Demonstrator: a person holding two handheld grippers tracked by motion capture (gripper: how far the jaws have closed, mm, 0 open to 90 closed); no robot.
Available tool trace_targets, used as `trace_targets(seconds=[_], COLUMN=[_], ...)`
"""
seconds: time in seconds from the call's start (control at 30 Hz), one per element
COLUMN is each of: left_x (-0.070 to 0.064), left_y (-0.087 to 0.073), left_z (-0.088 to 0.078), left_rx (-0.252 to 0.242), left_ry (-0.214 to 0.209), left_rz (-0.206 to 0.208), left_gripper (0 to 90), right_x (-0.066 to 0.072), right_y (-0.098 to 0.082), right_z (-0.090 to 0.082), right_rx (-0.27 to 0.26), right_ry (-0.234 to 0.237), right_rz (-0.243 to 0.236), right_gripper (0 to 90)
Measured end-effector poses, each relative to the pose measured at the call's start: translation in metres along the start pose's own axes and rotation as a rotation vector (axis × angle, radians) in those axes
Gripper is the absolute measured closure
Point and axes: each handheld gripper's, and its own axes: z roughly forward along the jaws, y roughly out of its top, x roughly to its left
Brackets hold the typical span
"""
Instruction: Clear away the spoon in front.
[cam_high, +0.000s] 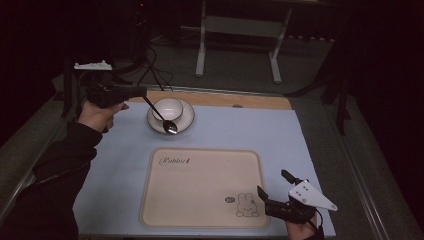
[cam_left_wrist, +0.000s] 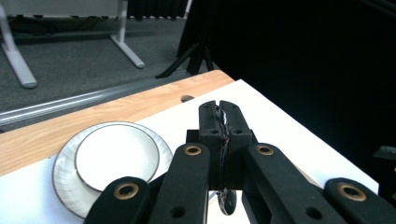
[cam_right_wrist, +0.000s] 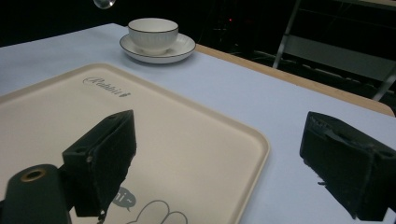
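- Progress, my read: long dark-handled metal spoon (cam_high: 161, 114) is picked up and hanging over the white ribbed ceramic cup (cam_high: 168, 107) on its white saucer (cam_high: 186, 121); it hasn't been set down anywhere, and the cream rectangular rabbit-print tray (cam_high: 200, 186) is bare.
- My left gripper (cam_high: 141, 92) is clamped on the spoon handle, bowl end angled down at the saucer's near rim.
- Left hand (cam_high: 98, 114) held raised at the desk (cam_high: 280, 135) far-left corner, gripper level.
- My right gripper (cam_high: 272, 189) rests by the tray's near-right corner, jaws wide apart, nothing in them.
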Motion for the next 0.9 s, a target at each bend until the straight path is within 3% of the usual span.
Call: trace_targets(seconds=[0.13,0.57,0.6,0.73,0.77,0.9], left_x=[-0.006,-0.018,-0.021,-0.025,-0.029,-0.035], left_y=[-0.002,-0.013,-0.016,-0.020,-0.024,-0.029], left_z=[0.003,0.013,0.017,0.021,0.024,0.029], left_rx=[0.019,0.065,0.076,0.095,0.117,0.147], left_ry=[-0.040,-0.112,-0.131,-0.142,-0.167,-0.200], left_rz=[0.017,0.054,0.063,0.080,0.091,0.116], left_gripper=[89.9,89.9,89.9,89.9,89.9,89.9], right_x=[0.000,0.000,0.000,0.000,0.001,0.001], right_y=[0.000,0.000,0.000,0.000,0.000,0.000], right_z=[0.000,0.000,0.000,0.000,0.000,0.000], right_rx=[0.001,0.003,0.003,0.003,0.003,0.003], right_ry=[0.002,0.003,0.004,0.006,0.006,0.008], right_rz=[0.000,-0.004,-0.004,-0.004,-0.004,-0.006], right_gripper=[10.7,10.7,10.7,10.7,10.7,10.7])
